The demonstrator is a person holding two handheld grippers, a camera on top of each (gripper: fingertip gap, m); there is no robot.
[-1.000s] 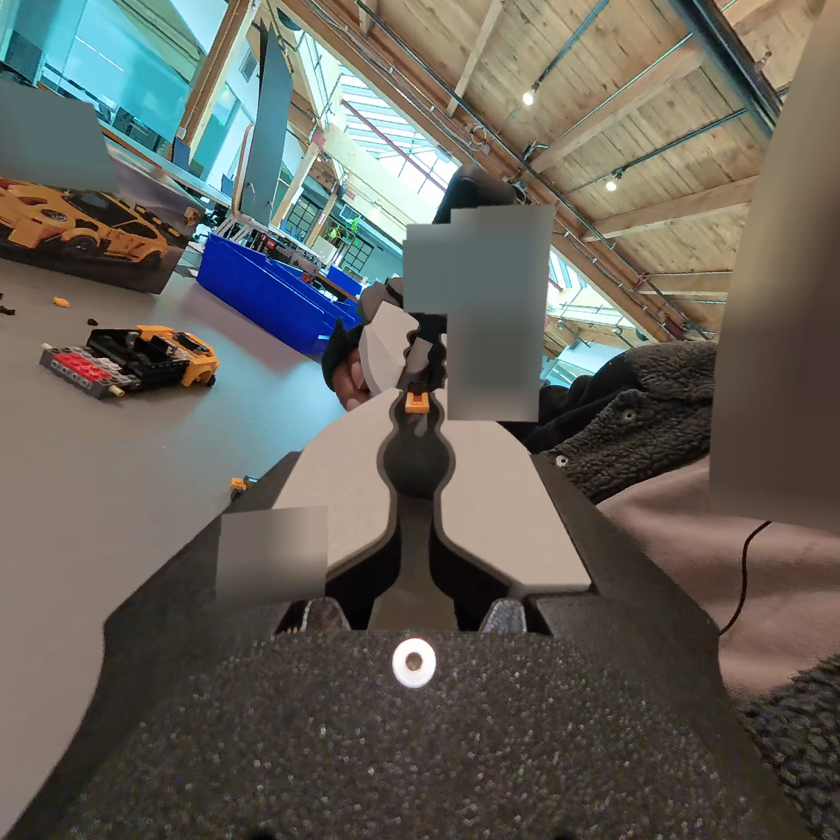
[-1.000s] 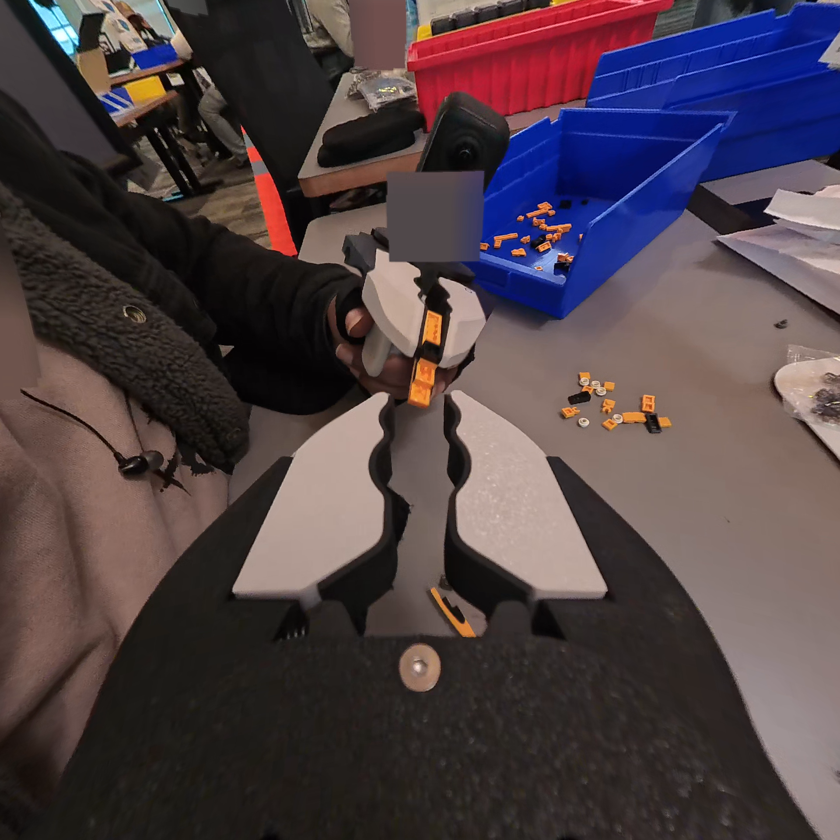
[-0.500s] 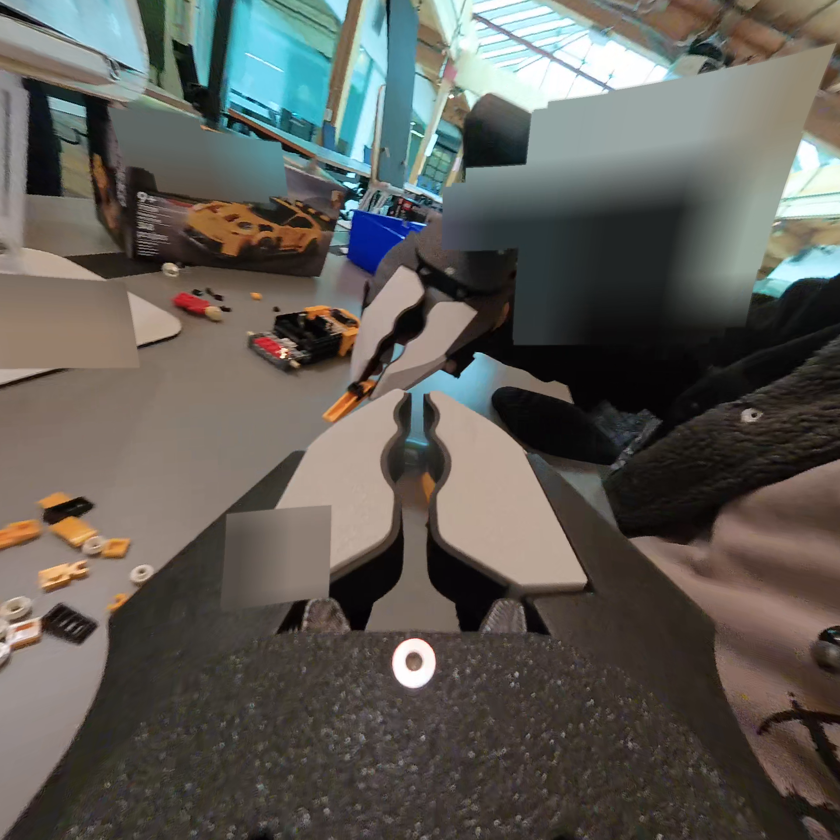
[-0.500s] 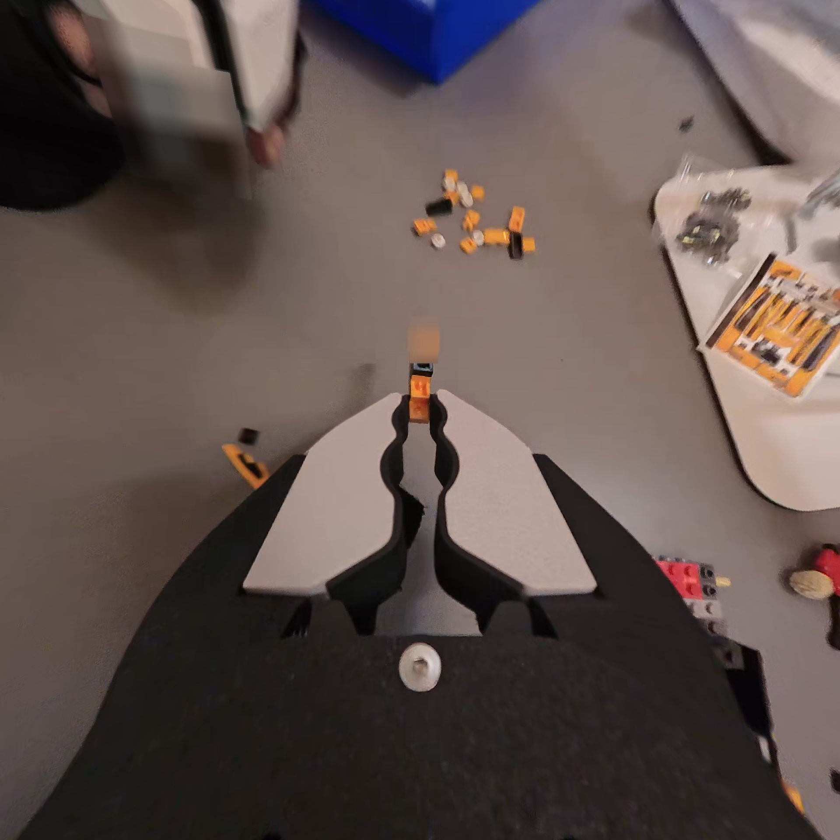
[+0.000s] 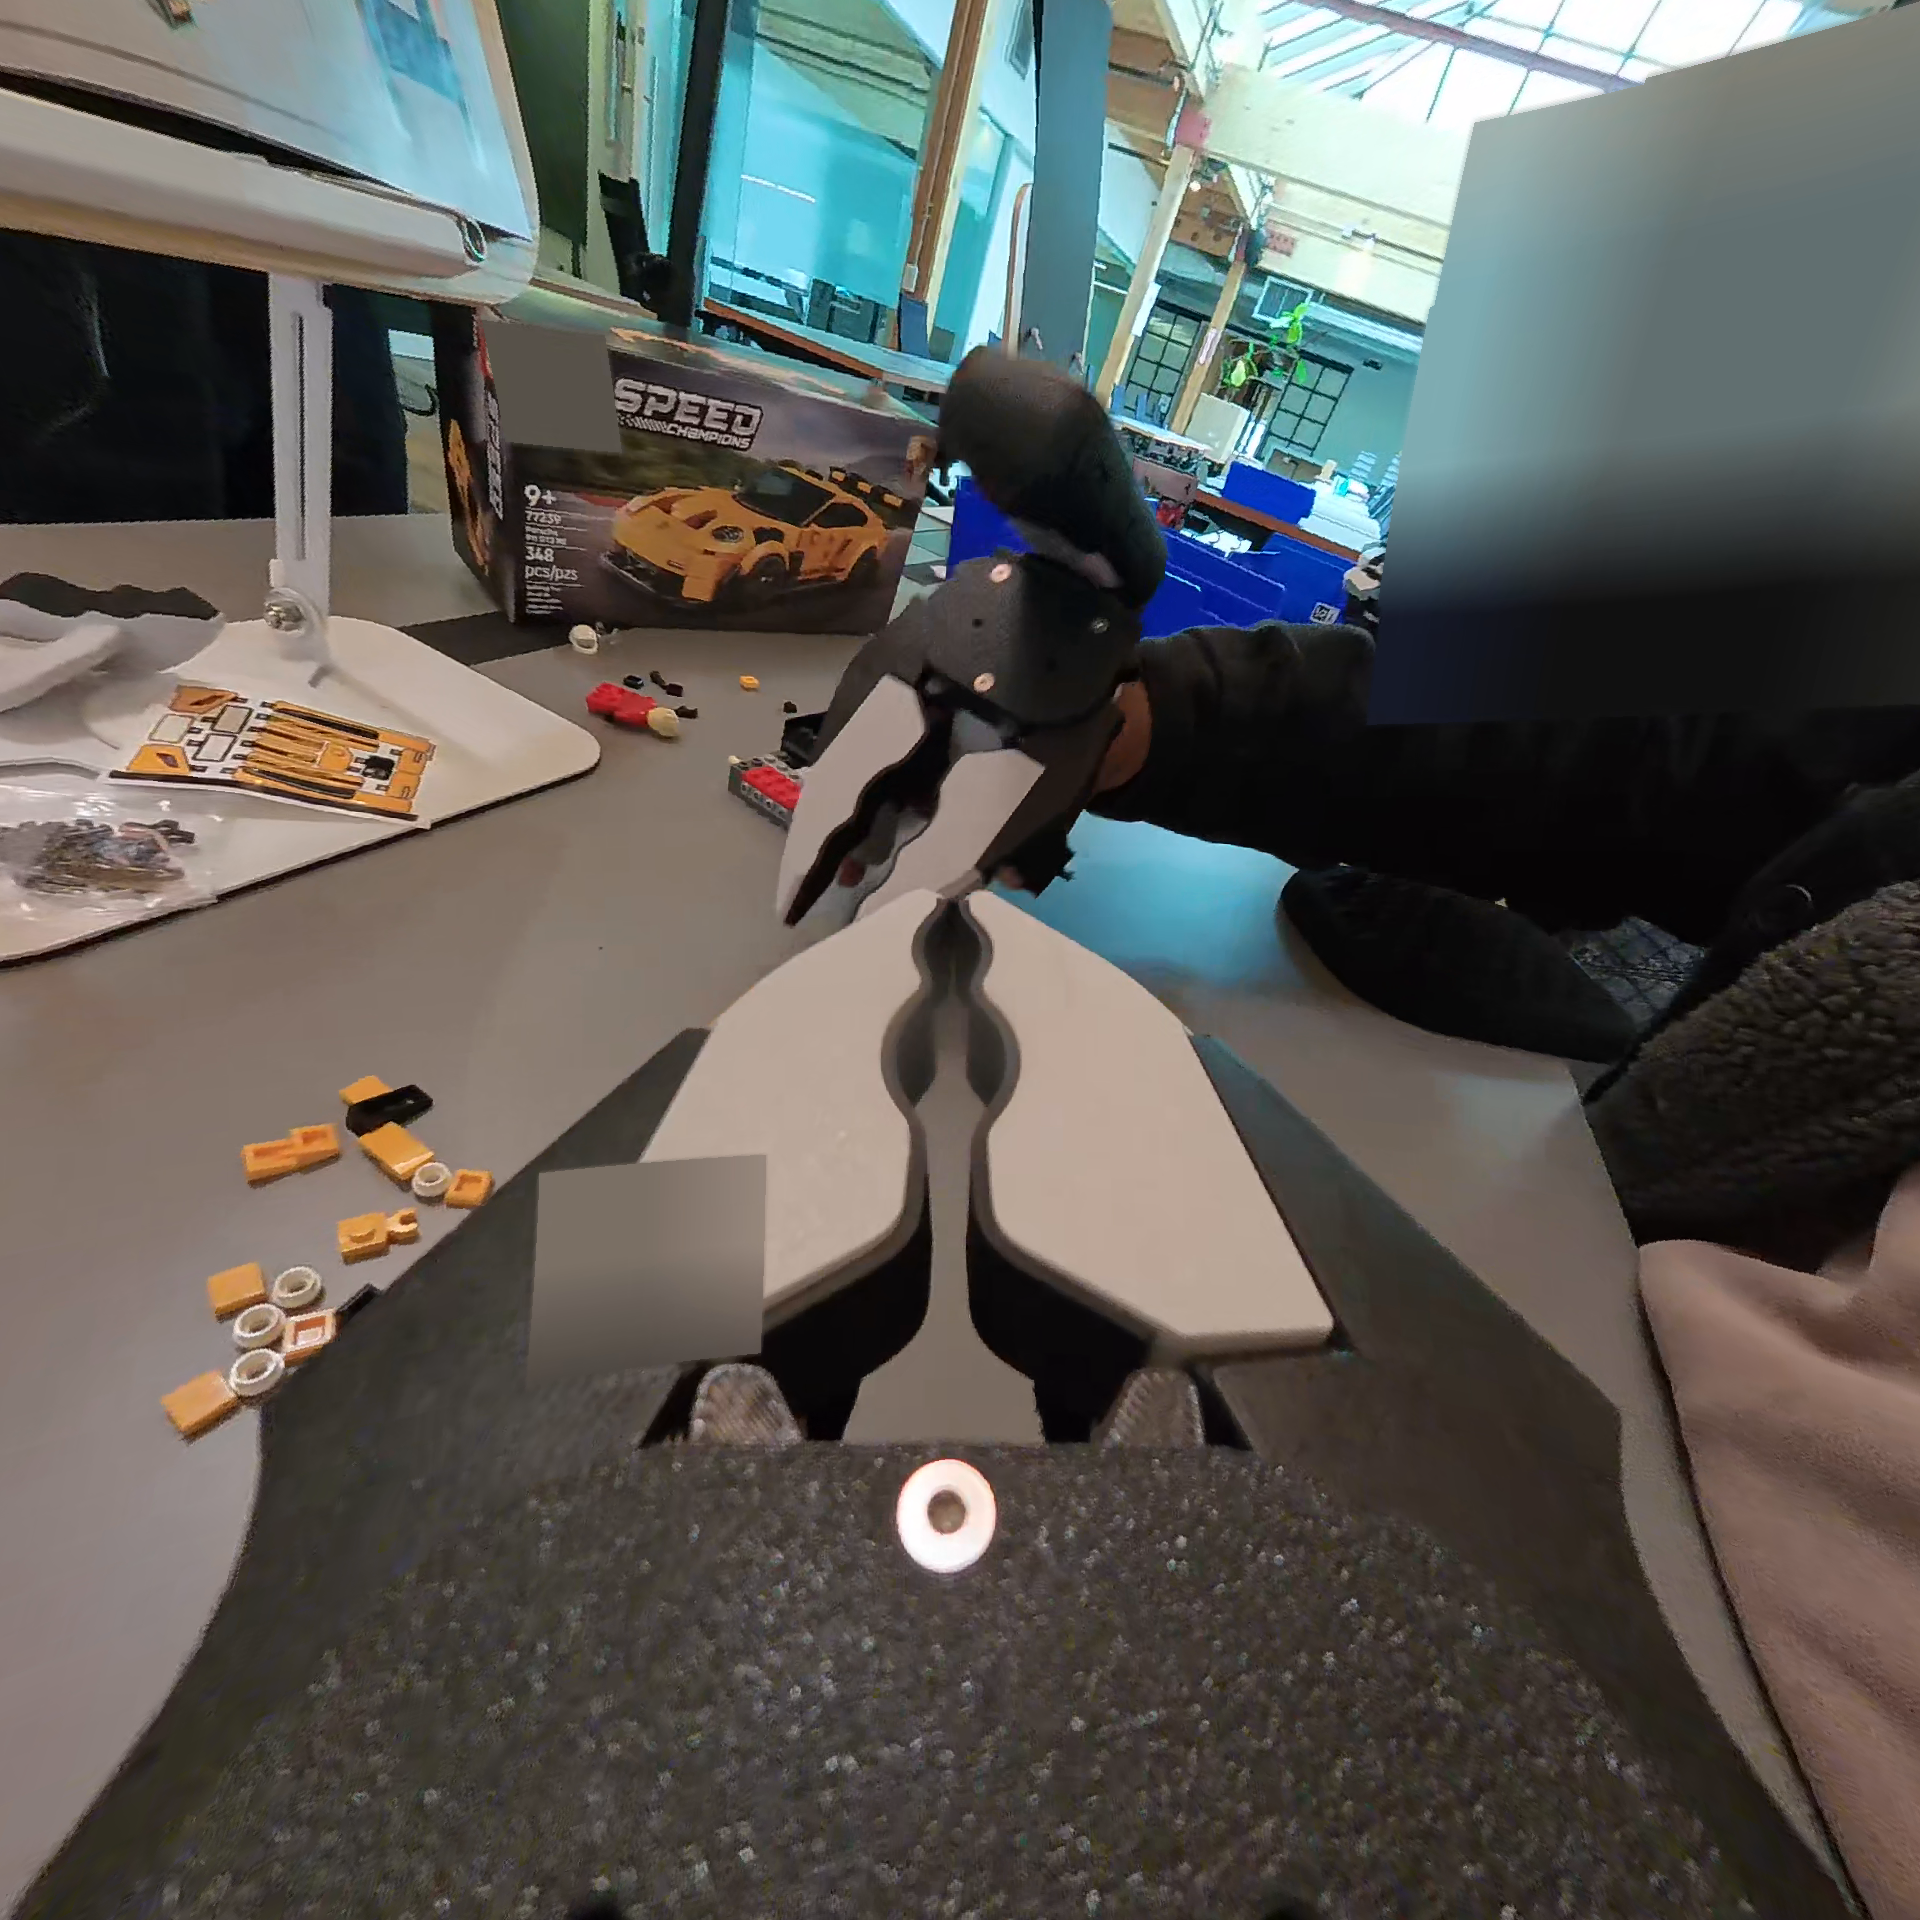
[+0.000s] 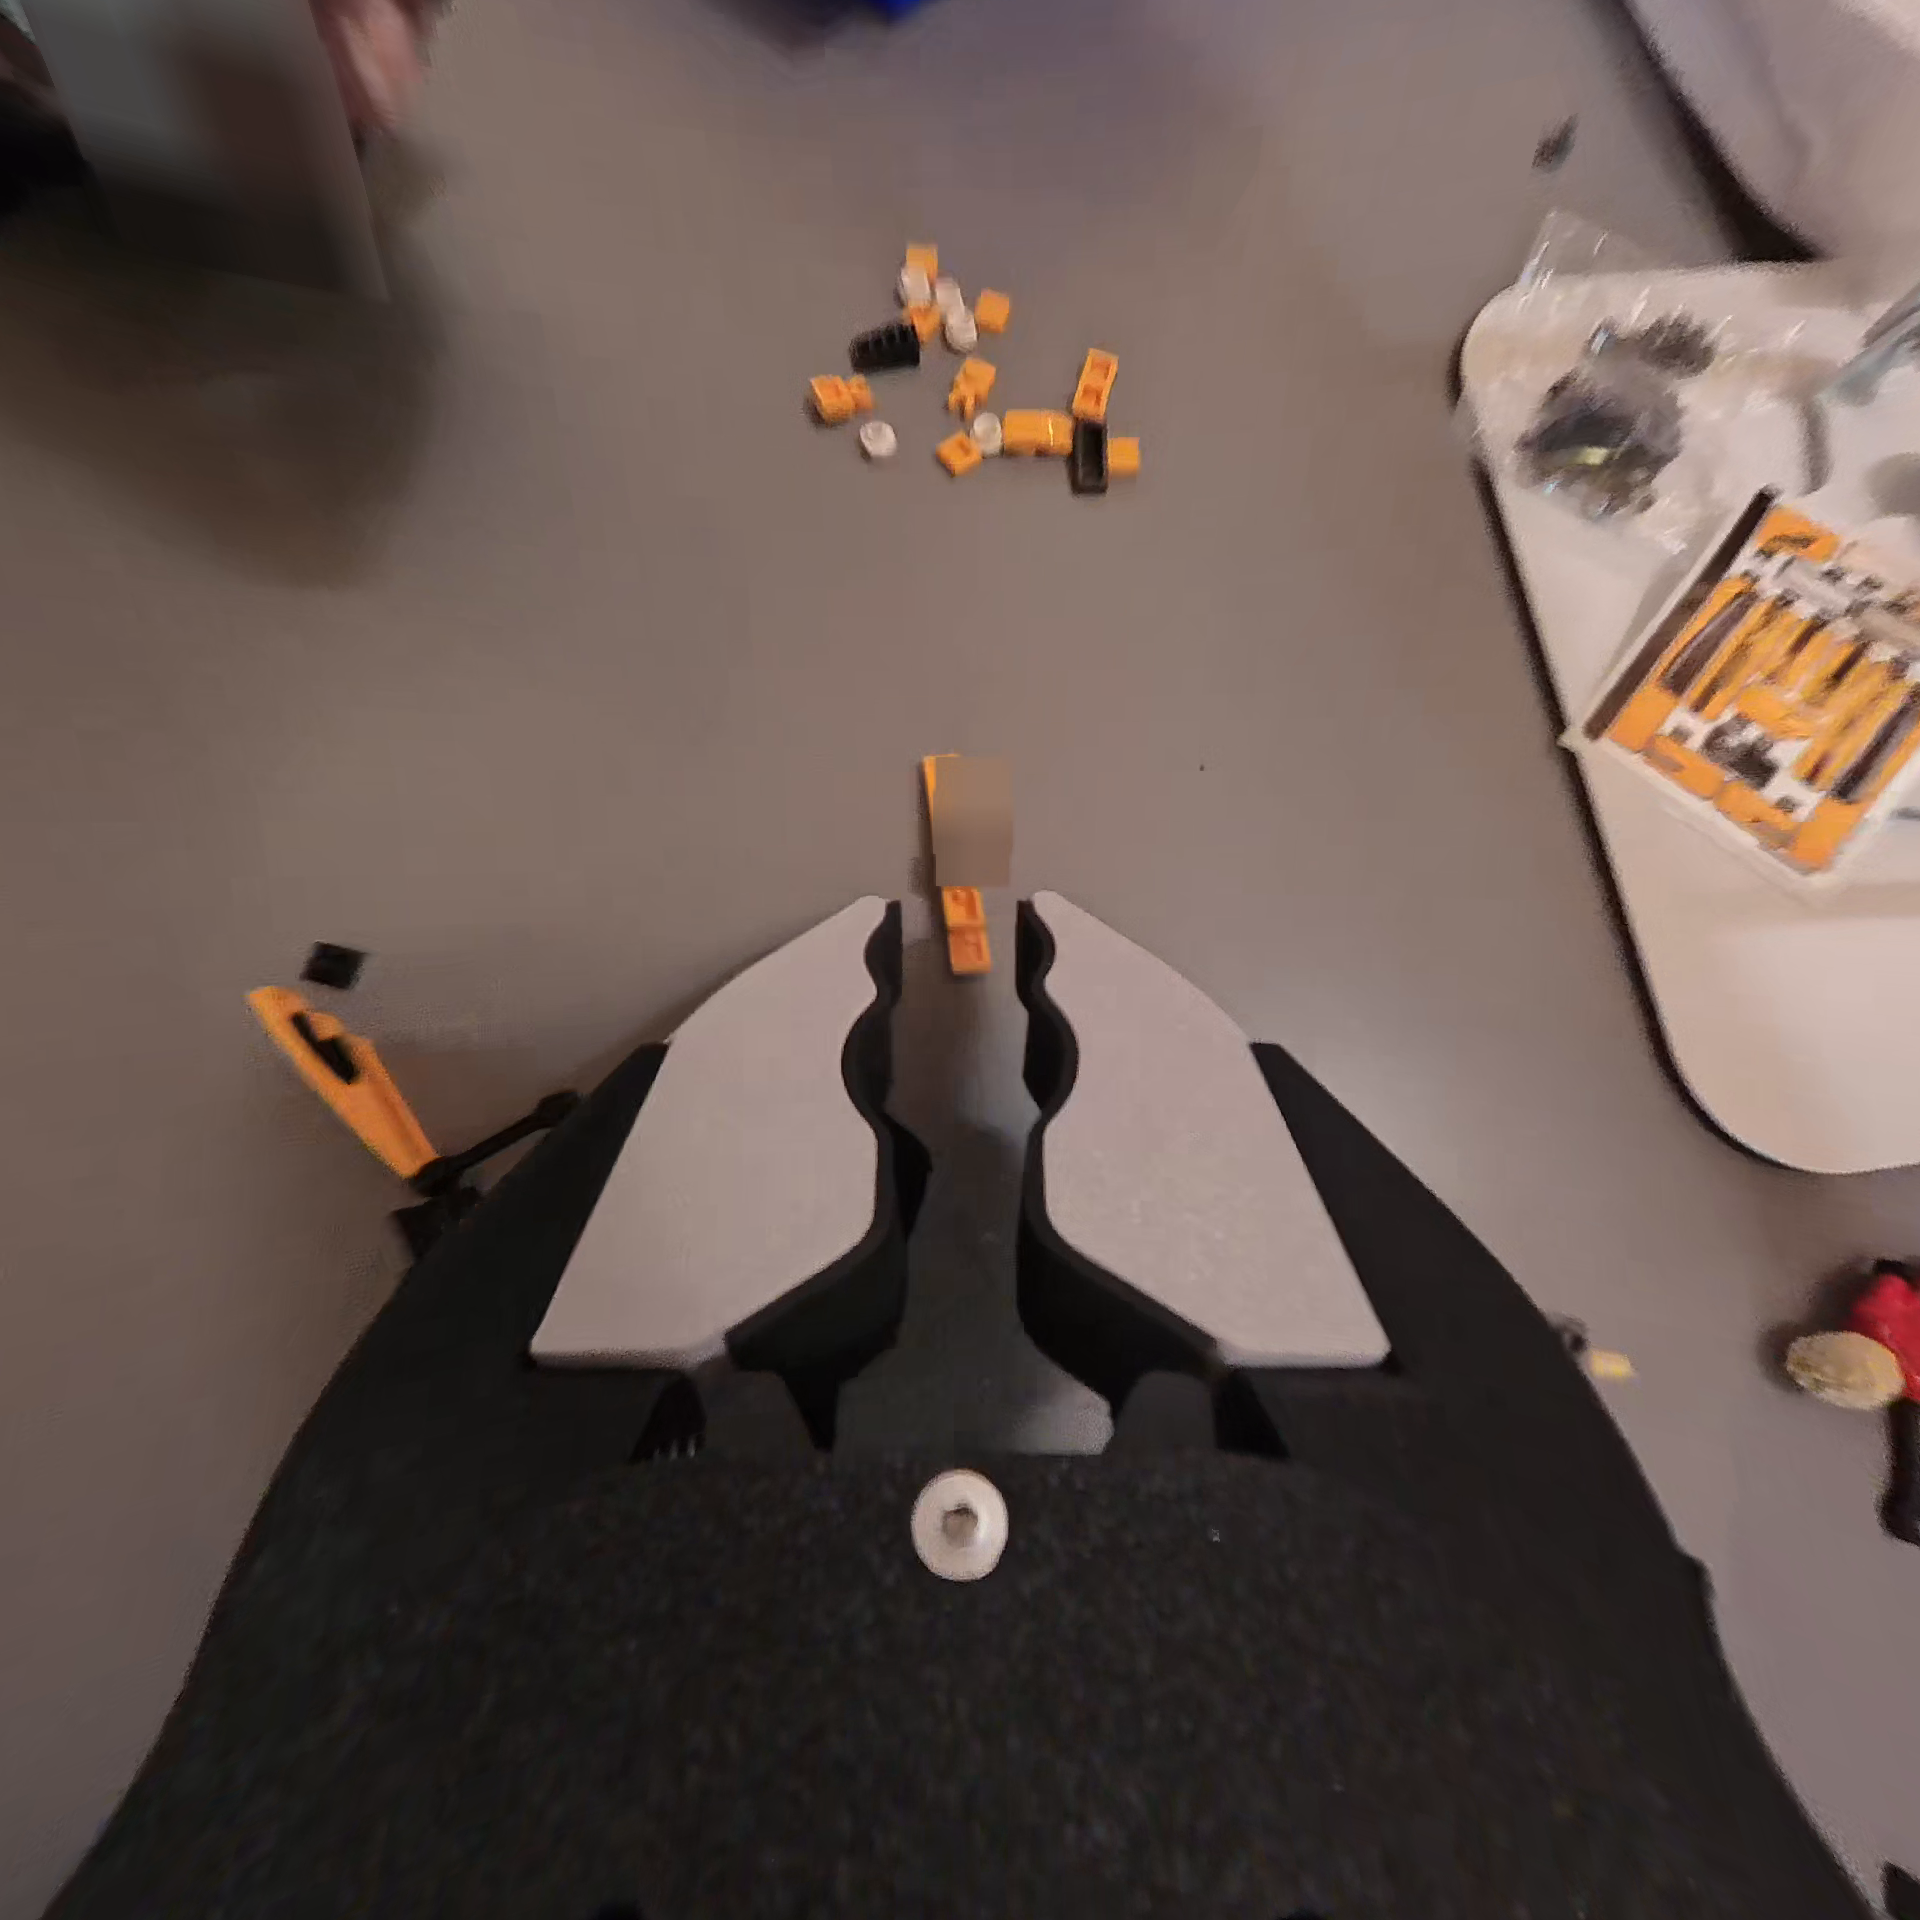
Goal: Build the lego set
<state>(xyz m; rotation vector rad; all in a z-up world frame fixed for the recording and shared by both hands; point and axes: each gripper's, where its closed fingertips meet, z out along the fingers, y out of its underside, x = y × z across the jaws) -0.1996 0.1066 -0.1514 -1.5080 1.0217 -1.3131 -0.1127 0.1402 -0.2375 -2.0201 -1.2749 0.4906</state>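
My right gripper has its fingers parted, with a slim orange lego piece lying on the grey desk between the tips, not clamped. My left gripper has its fingers drawn together at the tips, holding nothing I can see. A scatter of small orange, black and white pieces lies further ahead, and the set's box stands behind.

grey table, loose orange pieces, white tray
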